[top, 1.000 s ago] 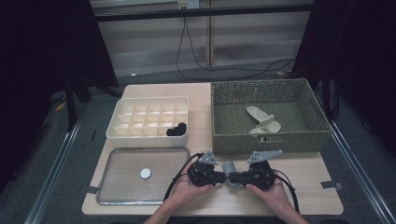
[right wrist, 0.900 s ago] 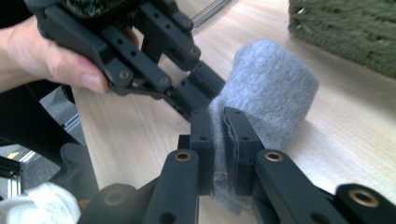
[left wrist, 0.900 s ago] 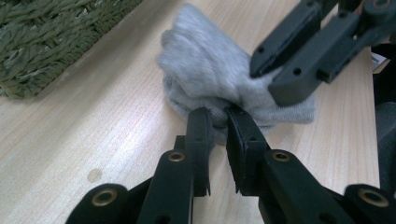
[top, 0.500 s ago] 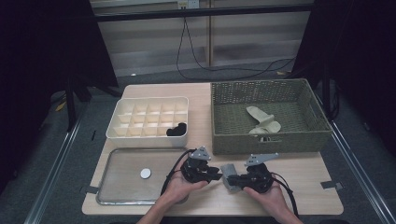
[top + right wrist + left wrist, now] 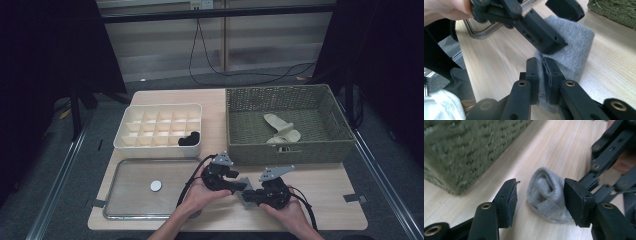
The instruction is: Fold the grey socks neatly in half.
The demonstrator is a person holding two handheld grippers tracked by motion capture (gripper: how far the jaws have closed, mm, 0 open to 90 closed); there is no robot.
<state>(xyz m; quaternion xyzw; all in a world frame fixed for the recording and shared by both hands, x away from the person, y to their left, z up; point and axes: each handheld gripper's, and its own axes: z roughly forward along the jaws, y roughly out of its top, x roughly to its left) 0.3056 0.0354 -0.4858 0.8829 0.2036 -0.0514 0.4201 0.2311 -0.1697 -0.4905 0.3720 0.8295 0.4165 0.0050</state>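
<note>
Since the earlier frame, my left hand-held gripper (image 5: 539, 200) jaws have just been opening, now apart around the grey sock (image 5: 547, 195) without pressing it. My right hand-held gripper (image 5: 541, 75) pinches the sock's edge tight. Sock lies near the surface's (image 5: 330, 180) front edge, beside the basket (image 5: 285, 150).

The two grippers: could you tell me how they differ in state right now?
The left gripper has just been opening; its jaws stand apart around the grey sock. The right gripper is shut on the sock's edge. In the high view the left sits nearer the tray. Both are black and hand-held.
</note>
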